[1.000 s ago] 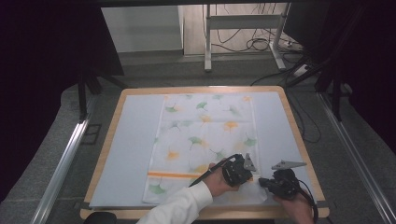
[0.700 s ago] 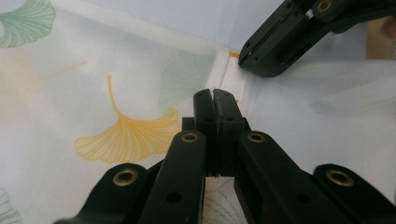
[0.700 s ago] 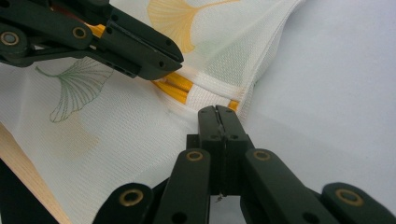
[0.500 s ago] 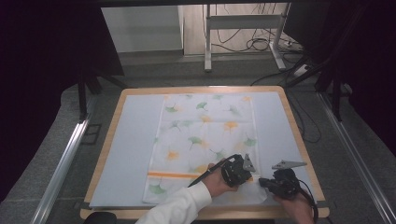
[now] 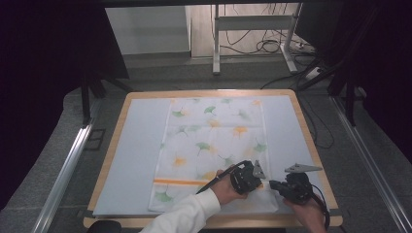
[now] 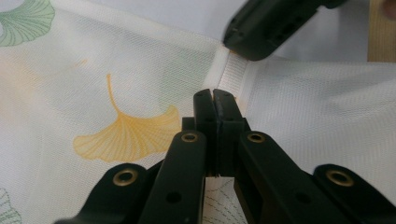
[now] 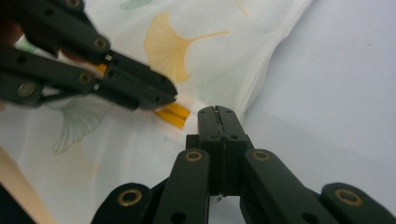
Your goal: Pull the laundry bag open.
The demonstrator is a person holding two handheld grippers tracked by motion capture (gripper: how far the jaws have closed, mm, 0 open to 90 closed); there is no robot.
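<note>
Cloth (image 5: 214, 141): white fabric printed with green and orange ginkgo leaves, spread flat along the middle of the worktop (image 5: 131, 145), an orange stripe (image 5: 177, 182) crossing it near the person's end.
Worktop: pale blue-grey sheet in a light wooden frame; the cloth runs from its far edge almost to its near edge.
Left gripper (image 5: 256, 175): held over the cloth's near right corner area, a white sleeve (image 5: 187, 216) behind the hand.
Left fingers (image 6: 214, 103): pressed together, tips at a raised hem fold of the cloth; whether fabric sits between them cannot be told.
Right gripper (image 5: 273, 185): just beside the left one, at the cloth's right edge near the corner.
Right fingers (image 7: 217, 116): closed tight against each other, tips at the cloth's hemmed edge where it meets the bare sheet; a grip on fabric cannot be told.
Between the grippers: in the right gripper view the left gripper (image 7: 154, 95) lies close to the right fingers, a bit of orange stripe (image 7: 173, 115) showing between them.
</note>
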